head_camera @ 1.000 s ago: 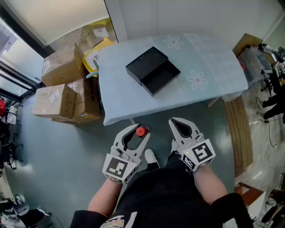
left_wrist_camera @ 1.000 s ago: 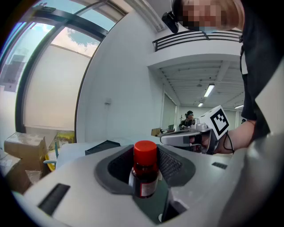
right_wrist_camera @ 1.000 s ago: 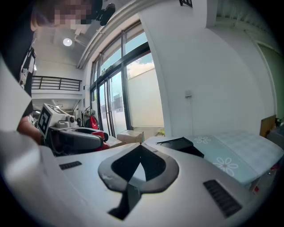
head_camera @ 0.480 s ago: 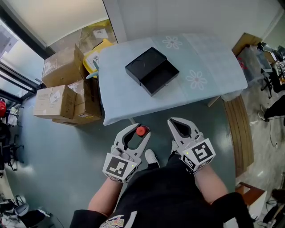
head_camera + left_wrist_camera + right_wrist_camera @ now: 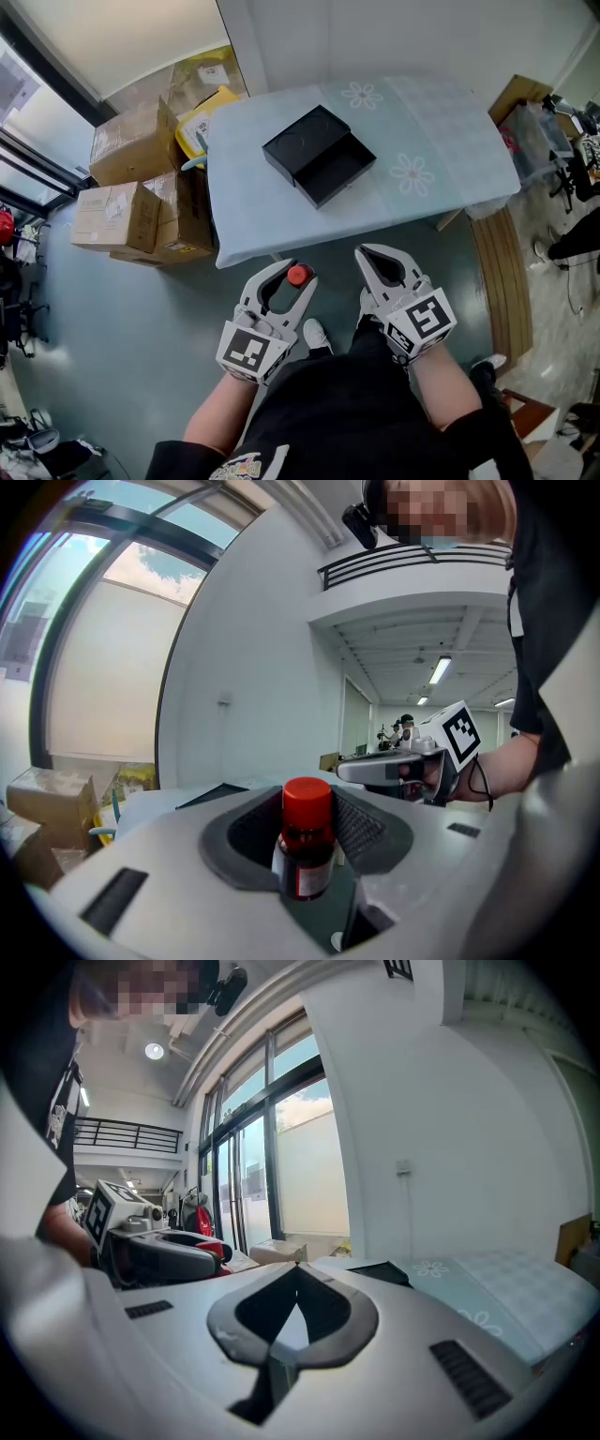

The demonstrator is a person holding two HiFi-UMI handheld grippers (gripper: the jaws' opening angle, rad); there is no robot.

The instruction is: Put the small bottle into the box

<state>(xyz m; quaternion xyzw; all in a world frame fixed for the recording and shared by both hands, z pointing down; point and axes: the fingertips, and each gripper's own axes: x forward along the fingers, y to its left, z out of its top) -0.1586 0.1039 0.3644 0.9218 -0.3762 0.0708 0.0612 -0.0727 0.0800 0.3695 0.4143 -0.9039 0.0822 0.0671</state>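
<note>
On my overhead feed the left gripper (image 5: 290, 274) sits low in front of the operator's body, with the small bottle (image 5: 298, 275), red cap up, clamped between its jaws. The right gripper (image 5: 368, 253) hangs just beside it, tips brought together. Both are short of the table (image 5: 441, 141), which is draped in pale blue cloth with flower prints. The black box (image 5: 321, 156) lies open on it, hollow half nearer me. Cardboard cartons (image 5: 131, 202) are stacked on the floor left of the table

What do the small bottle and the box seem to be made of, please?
The small bottle looks like dark glossy glass or plastic, with a smooth red plastic-looking cap. The box is matte black, probably rigid cardboard, judging by its flat walls.
</note>
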